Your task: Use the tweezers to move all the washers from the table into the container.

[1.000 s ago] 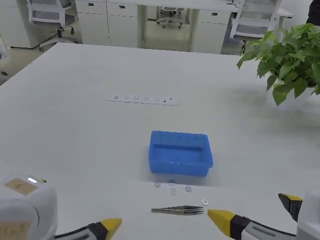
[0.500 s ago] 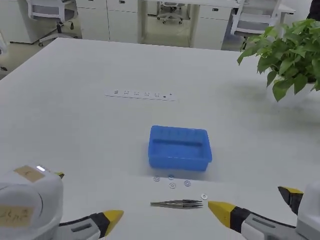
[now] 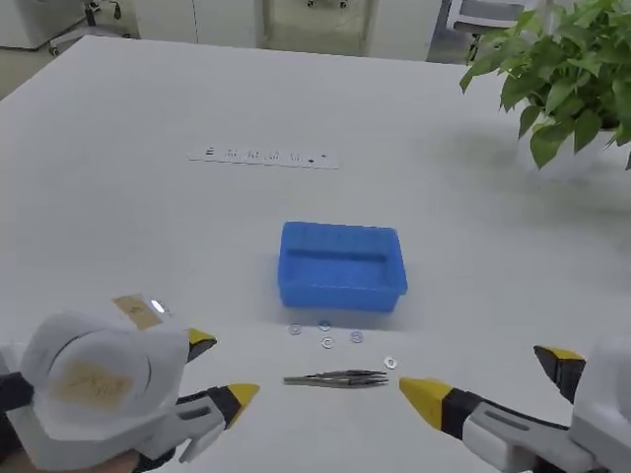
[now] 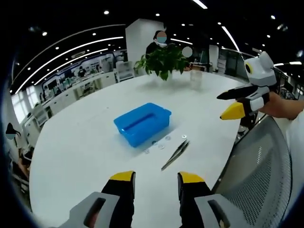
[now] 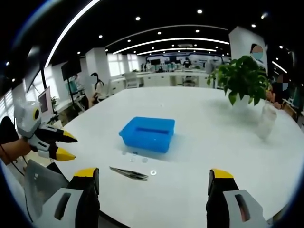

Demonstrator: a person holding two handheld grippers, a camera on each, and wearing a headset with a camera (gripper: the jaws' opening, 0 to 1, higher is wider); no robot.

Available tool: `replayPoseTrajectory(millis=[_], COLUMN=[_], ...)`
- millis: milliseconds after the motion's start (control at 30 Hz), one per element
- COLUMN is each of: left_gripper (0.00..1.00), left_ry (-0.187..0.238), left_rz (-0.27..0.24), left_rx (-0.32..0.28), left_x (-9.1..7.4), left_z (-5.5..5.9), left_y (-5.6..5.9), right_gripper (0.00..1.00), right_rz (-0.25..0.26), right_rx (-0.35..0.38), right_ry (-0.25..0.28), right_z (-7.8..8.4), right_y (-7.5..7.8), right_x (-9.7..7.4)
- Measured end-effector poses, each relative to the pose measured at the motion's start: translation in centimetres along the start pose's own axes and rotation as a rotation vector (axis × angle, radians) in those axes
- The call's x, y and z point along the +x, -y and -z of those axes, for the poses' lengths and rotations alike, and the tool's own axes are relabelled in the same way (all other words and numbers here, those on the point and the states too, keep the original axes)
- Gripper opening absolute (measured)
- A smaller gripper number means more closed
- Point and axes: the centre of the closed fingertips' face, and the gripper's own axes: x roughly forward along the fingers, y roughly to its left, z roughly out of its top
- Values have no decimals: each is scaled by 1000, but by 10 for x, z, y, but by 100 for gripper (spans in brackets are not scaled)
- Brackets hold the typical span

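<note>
The white table [image 3: 118, 227] carries a blue container [image 3: 341, 266] near its middle. The left hand-held gripper [image 3: 222, 367] has its jaws slightly apart and the right hand-held gripper [image 3: 488, 372] has them wide apart, both empty. The tweezers [image 3: 337, 378] lie flat between the two, and five washers [image 3: 327, 342] lie scattered between tweezers and container.

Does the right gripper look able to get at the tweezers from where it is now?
Probably yes: the right gripper is open, and bare table lies between it and the tweezers.

White-grey left gripper [image 3: 223, 367] and right gripper [image 3: 483, 371], each with black jaws (tips yellow)
</note>
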Motion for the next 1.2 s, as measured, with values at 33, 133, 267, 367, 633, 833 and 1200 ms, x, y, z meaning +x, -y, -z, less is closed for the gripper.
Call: replayPoseTrajectory(millis=[33,133,267,367,633,833,1200], left_gripper=[32,27,22,16,14,10,5], left_ry=[-3,-24,-74,-101,-163,-180,-198], left_rz=[3,31,83,105,158,157,214], left_rx=[7,40,96,123,187,219,284], left_x=[3,13,27,37,66,86,106], left_z=[0,4,11,14,22,28,32], left_y=[0,2,4,4,6,4,10], right_gripper=[94,94,94,95,94,92,92], right_rz=[1,-1,-7,-7,-10,13,34], right_rx=[2,3,3,8,13,14,-15], right_ry=[-5,-18,-27,-32,-55,-32,-51], right_z=[1,4,6,8,15,14,17], right_y=[1,1,1,0,0,5,8], right_x=[1,4,6,8,13,12,13])
